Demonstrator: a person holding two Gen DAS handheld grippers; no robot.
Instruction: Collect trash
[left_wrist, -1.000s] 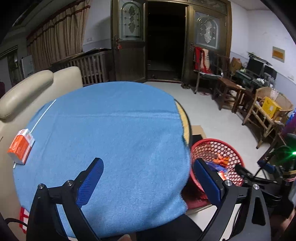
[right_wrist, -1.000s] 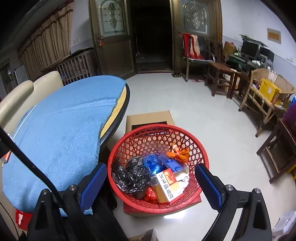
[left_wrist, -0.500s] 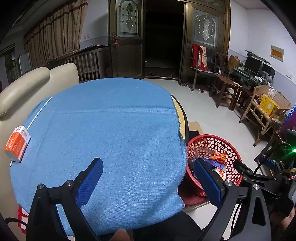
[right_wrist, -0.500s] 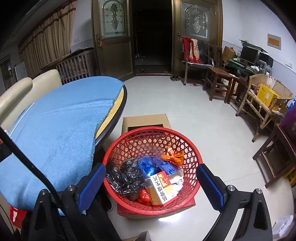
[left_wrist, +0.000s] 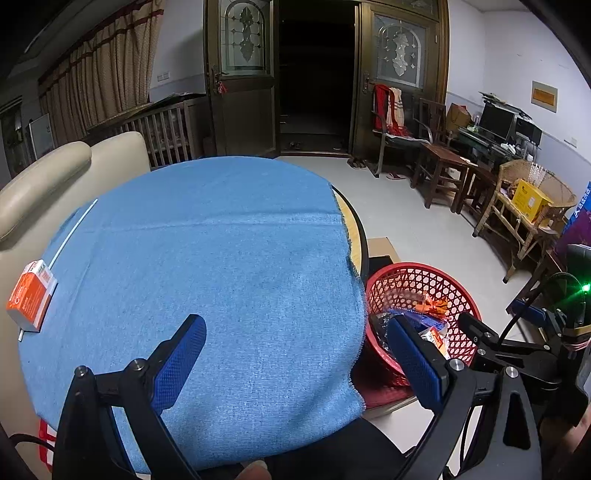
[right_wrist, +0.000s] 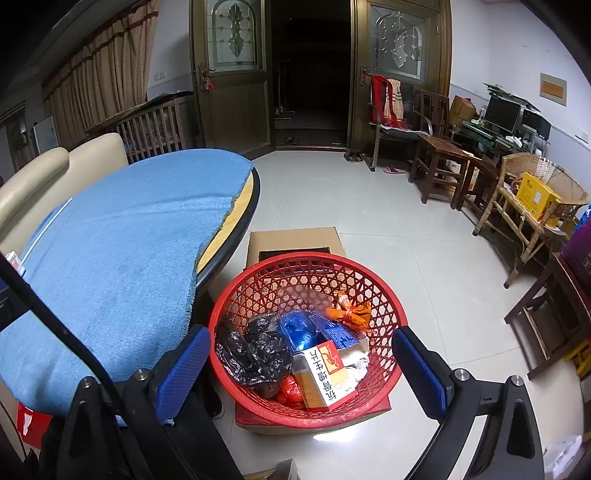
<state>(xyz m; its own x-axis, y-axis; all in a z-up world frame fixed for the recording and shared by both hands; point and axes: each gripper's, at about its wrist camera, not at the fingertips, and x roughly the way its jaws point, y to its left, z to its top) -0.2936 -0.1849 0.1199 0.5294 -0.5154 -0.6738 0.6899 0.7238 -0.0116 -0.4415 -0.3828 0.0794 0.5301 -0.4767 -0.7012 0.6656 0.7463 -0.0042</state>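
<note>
- Orange-and-white box (left_wrist: 32, 295): the one piece of trash on the table, lying flat at the far left edge of the blue cloth (left_wrist: 207, 266), well apart from both of your grippers.
- Red basket (right_wrist: 373, 280): on the floor just beside the table's right edge, resting on a cardboard box (right_wrist: 295, 238). Contents: black plastic bag (right_wrist: 255, 350), blue wrapper (right_wrist: 299, 330), orange wrapper (right_wrist: 351, 312), white-and-orange carton (right_wrist: 323, 373) with red print.
- Your left gripper (left_wrist: 295, 350): above the near part of the cloth, blue pads spread wide, nothing between them.
- Your right gripper (right_wrist: 301, 365): hanging over the near rim of the basket, pads spread wide, one either side of it, holding nothing.
- Round table (right_wrist: 240, 218): dark rim and a yellow strip of top showing past the cloth's frayed edge.
- Surroundings: cream sofa (left_wrist: 44, 177) behind the table on the left, wooden double door (left_wrist: 314, 74) standing open at the back, wooden chairs (left_wrist: 439, 166) along the right wall.
</note>
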